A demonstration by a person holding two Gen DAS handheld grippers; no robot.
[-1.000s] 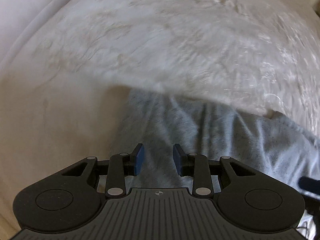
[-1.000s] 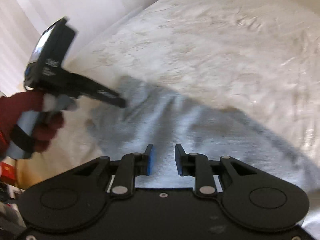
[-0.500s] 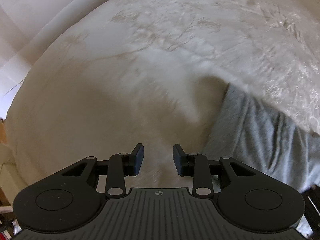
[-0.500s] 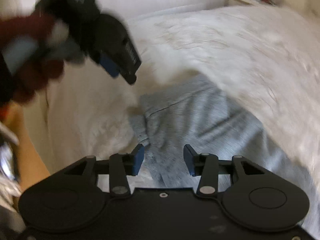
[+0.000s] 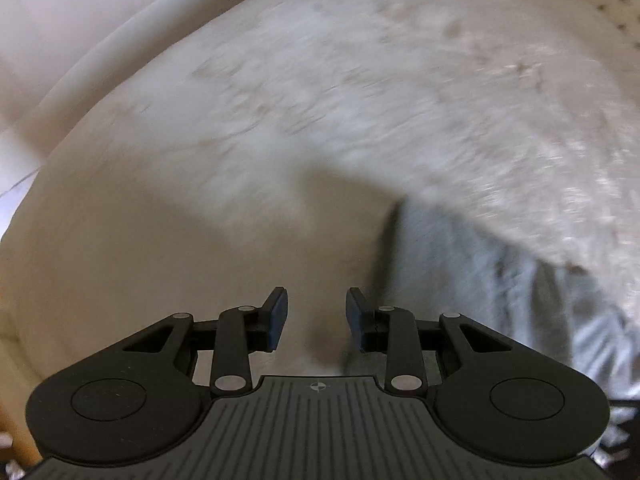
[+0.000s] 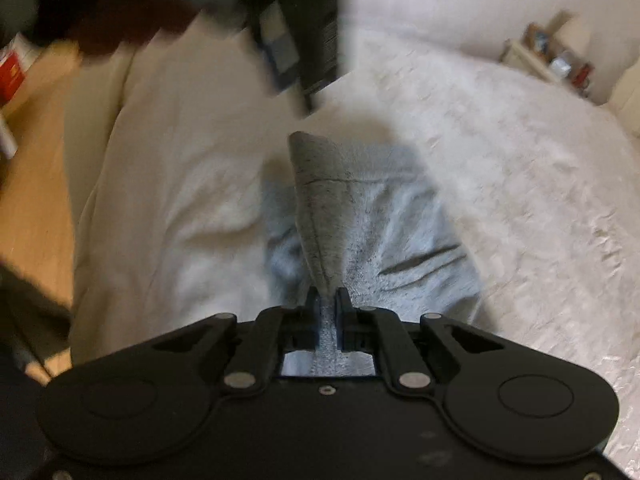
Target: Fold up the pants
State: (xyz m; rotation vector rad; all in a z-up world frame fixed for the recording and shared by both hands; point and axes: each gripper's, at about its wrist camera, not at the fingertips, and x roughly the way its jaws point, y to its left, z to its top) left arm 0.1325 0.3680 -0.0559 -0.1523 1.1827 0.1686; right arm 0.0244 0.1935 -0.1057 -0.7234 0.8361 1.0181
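Observation:
Grey pants (image 6: 384, 232) lie on a white bedspread (image 6: 520, 168). My right gripper (image 6: 327, 300) is shut on a raised fold of the grey fabric, which runs up from between the pads. In the left wrist view the pants (image 5: 500, 280) lie at the right, and my left gripper (image 5: 314, 312) is open and empty over the bare bedspread (image 5: 280, 140) beside their left edge. The left gripper also shows, blurred, at the top of the right wrist view (image 6: 296, 32), above the pants.
The bed's left edge drops to a wooden floor (image 6: 32, 168). A small shelf with items (image 6: 548, 56) stands by the far wall. A white wall or headboard (image 5: 80, 32) lies beyond the bed in the left wrist view.
My right gripper has closed on a fold of the pants and lifted it. My left gripper has left the pants, moved left and up, and stays open.

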